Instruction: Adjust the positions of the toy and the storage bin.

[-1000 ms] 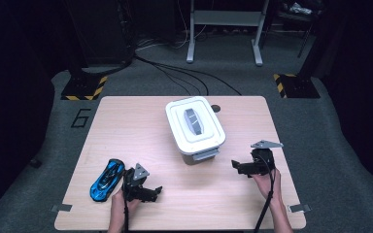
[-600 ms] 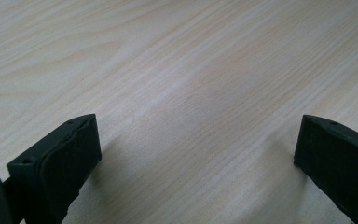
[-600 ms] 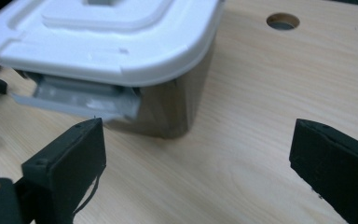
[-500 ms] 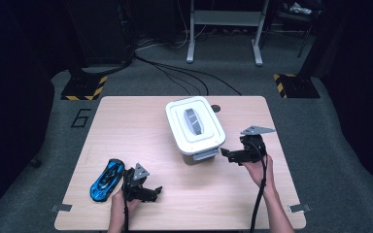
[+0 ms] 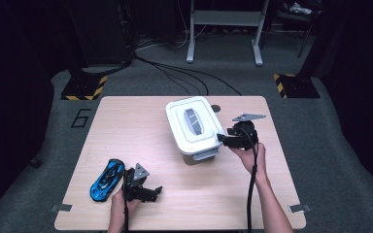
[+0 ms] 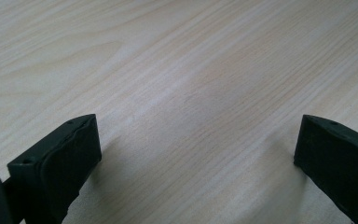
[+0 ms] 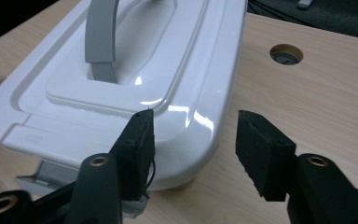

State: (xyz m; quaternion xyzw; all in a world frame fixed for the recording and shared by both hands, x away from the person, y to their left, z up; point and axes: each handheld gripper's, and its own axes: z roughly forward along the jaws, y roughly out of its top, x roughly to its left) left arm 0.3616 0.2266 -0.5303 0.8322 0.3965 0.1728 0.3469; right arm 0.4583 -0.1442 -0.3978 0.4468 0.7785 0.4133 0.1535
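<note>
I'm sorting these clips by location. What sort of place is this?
Probably a lab or studio set up for recording, not a home: a lone wooden table on grey carpet, hazard-striped stand bases, loose cables on the floor, and a "6" marked beside the table.

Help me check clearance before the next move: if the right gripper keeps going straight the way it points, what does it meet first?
Most likely the white lidded box: the right gripper has its open fingers at the lid's rim, though depth is unclear.
</note>
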